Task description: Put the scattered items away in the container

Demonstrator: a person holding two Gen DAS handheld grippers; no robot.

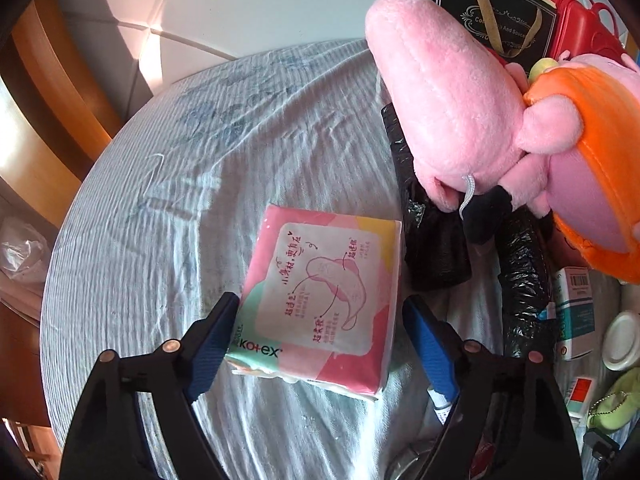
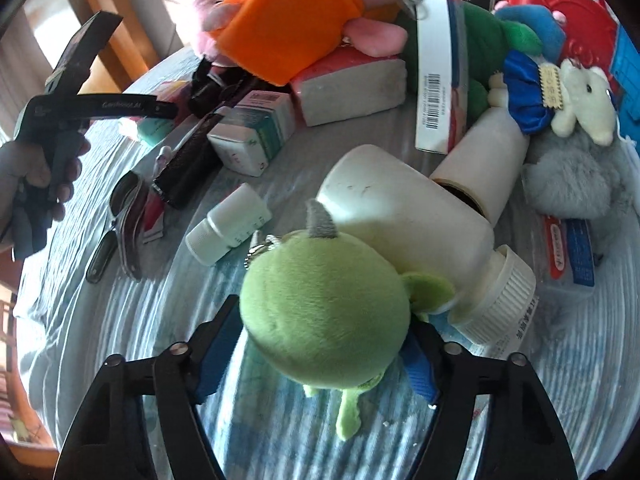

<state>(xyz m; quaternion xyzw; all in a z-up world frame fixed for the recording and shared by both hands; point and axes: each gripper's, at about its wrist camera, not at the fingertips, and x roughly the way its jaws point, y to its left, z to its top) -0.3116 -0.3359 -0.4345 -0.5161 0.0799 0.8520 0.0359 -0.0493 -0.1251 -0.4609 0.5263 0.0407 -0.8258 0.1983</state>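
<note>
Both grippers down on the striped cloth (image 1: pixel 168 240), one item between each pair of fingers.

Left gripper (image 1: pixel 320 344): jaws straddle the pink pad packet (image 1: pixel 324 300), pads at its edges, contact unclear. Right gripper (image 2: pixel 320 344): pads against the green plush toy (image 2: pixel 324 316), just beside the white bottle (image 2: pixel 404 216). No container identifiable.

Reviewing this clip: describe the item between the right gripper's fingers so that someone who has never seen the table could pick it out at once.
On the blue-striped tablecloth, find the big white bottle lying on its side with a ribbed cap. Right against it, nearest the right gripper, sits a round green plush toy. It is the only light green fuzzy ball there, with a small grey horn and a metal keychain clasp.
</note>
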